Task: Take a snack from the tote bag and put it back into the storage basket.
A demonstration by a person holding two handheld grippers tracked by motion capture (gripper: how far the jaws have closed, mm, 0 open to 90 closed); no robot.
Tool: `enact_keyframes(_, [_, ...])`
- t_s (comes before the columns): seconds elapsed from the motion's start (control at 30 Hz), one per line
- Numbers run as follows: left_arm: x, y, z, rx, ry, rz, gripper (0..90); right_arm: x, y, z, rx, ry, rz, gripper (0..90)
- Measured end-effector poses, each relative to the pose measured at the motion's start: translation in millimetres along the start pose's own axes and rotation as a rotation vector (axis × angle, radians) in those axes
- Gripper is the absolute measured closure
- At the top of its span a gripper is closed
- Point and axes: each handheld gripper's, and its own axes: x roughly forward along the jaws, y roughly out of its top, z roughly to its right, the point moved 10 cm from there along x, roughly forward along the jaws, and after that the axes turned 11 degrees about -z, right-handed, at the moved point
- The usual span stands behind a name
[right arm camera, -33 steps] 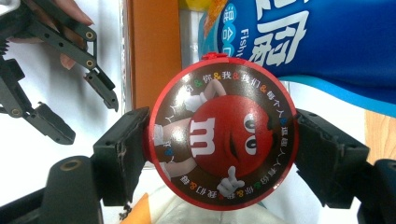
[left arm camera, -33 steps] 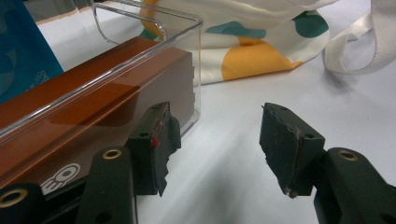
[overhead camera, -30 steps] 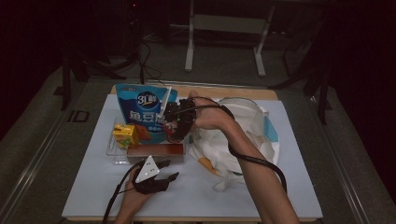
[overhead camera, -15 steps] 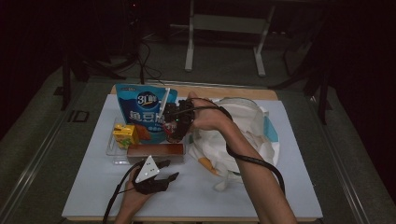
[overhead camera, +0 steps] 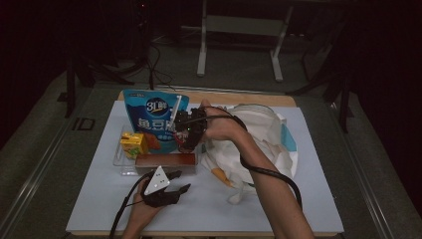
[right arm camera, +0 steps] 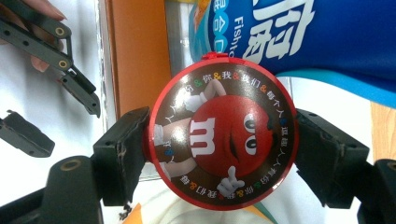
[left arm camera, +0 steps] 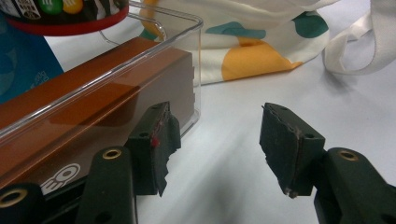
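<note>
My right gripper (right arm camera: 220, 149) is shut on a round red-rimmed M&M's can (right arm camera: 219, 126), one pad on each side of its lid. In the high view the right gripper (overhead camera: 186, 133) holds the can over the clear plastic bin (overhead camera: 118, 162), in front of the blue snack bag (overhead camera: 149, 117). In the bin lie a brown box (overhead camera: 166, 160) and a yellow juice carton (overhead camera: 134, 143). My left gripper (overhead camera: 180, 181) rests on the white mat just in front of the bin. It is open and empty (left arm camera: 215, 135), its left jaw beside the bin wall (left arm camera: 187, 56).
A white cloth tote bag (overhead camera: 263, 139) with coloured dots lies crumpled right of the bin, its strap trailing toward the front. The mat (overhead camera: 298, 209) covers the table. Dark floor, cables and stand legs lie beyond the far edge.
The right gripper with the can has edged slightly left and nearer over the bin. The left gripper has stayed in place.
</note>
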Motion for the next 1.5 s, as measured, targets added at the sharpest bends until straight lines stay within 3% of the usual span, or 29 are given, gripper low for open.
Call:
enact_keyframes(0.73, [-0.1,0.0,0.0,0.002,0.001,0.000,44.3,10.4,-1.3,2.1,0.016,-0.024,-0.020,23.9])
enact_keyframes(1.07, [-0.2,-0.1,0.2,0.002,0.000,0.000,44.3,14.9,-0.4,4.6,0.012,-0.057,-0.025,23.9])
enact_keyframes(1.37, [-0.3,-0.1,0.0,0.003,0.001,0.000,44.3,16.1,0.7,-2.4,0.010,-0.011,-0.025,23.9])
enact_keyframes(1.5, [-0.4,0.0,0.3,0.003,0.001,0.002,44.2,16.7,1.8,3.1,0.018,-0.045,-0.019,24.0])
